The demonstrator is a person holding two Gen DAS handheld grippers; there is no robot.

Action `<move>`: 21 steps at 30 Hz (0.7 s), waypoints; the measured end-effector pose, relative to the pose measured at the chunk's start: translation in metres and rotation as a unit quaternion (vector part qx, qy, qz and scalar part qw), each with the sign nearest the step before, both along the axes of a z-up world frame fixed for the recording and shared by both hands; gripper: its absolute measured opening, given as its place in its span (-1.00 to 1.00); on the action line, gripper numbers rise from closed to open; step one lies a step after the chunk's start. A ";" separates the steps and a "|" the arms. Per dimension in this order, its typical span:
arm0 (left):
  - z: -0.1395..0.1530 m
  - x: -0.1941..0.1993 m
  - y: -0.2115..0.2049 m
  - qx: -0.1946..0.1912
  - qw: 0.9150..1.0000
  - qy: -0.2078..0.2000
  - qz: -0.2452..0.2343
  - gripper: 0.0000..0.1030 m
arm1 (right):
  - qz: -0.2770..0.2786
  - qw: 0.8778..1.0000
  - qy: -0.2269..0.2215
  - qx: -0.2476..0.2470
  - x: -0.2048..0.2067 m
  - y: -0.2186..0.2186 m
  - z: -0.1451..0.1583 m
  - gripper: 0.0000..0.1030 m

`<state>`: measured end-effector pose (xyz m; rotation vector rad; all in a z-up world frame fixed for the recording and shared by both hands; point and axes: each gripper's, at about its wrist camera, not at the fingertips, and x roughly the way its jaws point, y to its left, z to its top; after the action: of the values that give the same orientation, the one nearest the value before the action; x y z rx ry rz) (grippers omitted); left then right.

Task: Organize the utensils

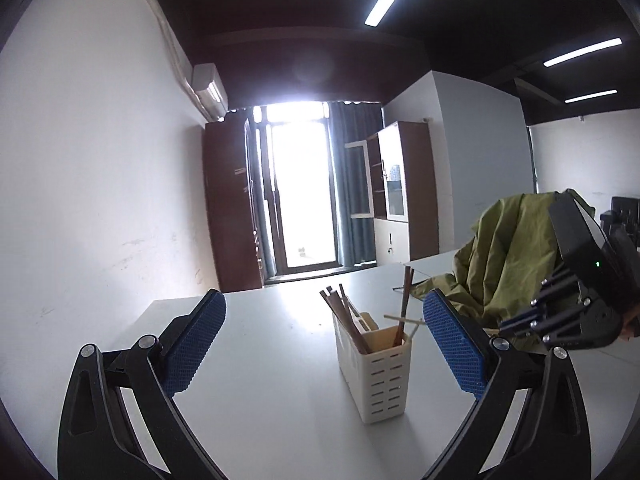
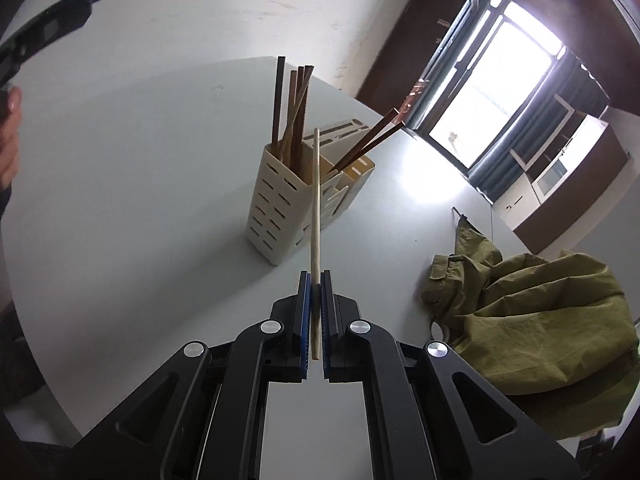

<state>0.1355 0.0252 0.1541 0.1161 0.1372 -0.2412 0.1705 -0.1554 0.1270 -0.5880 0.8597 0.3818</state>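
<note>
A cream slotted utensil holder [image 1: 380, 376] [image 2: 276, 212] stands on the white table [image 1: 260, 360] [image 2: 140, 184], with several dark chopsticks [image 1: 344, 312] [image 2: 294, 116] leaning out of it. My right gripper [image 2: 315, 280] is shut on a pale wooden chopstick [image 2: 316, 200], which points toward the holder from just in front of it. In the left wrist view the right gripper [image 1: 560, 316] is at the right, past the holder. My left gripper [image 1: 324, 300] is raised and wide open, with nothing between its blue pads [image 1: 196, 340]. It also shows at the upper left of the right wrist view [image 2: 52, 20].
A crumpled olive-green jacket [image 1: 516, 256] [image 2: 540, 320] lies on the table to the right of the holder. A person's hand [image 2: 10, 136] shows at the left edge. Brown cabinets [image 1: 228, 208] and a bright window [image 1: 300, 188] are beyond the table's far edge.
</note>
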 end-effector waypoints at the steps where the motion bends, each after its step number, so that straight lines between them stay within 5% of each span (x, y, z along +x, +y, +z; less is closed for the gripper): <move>1: 0.006 0.010 0.002 -0.014 1.000 0.003 0.004 0.89 | 0.006 1.000 0.017 -0.014 0.006 0.003 -0.001 -0.90; 11: 0.019 0.073 0.028 -0.099 0.993 0.003 0.066 0.89 | 0.055 0.973 0.157 -0.160 0.075 0.041 0.010 -0.90; 17: 0.002 0.083 0.036 -0.092 0.993 -0.013 0.067 0.89 | 0.066 0.944 0.236 -0.221 0.102 0.052 -0.004 -0.90; 21: 0.002 0.096 0.048 -0.100 0.993 0.011 0.060 0.89 | 0.059 0.941 0.236 -0.233 0.125 0.064 0.004 -0.88</move>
<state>0.2311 0.0732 0.1563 -0.0933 0.1403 -0.1347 0.2959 -0.0914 0.1312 -1.0140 1.4006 0.4386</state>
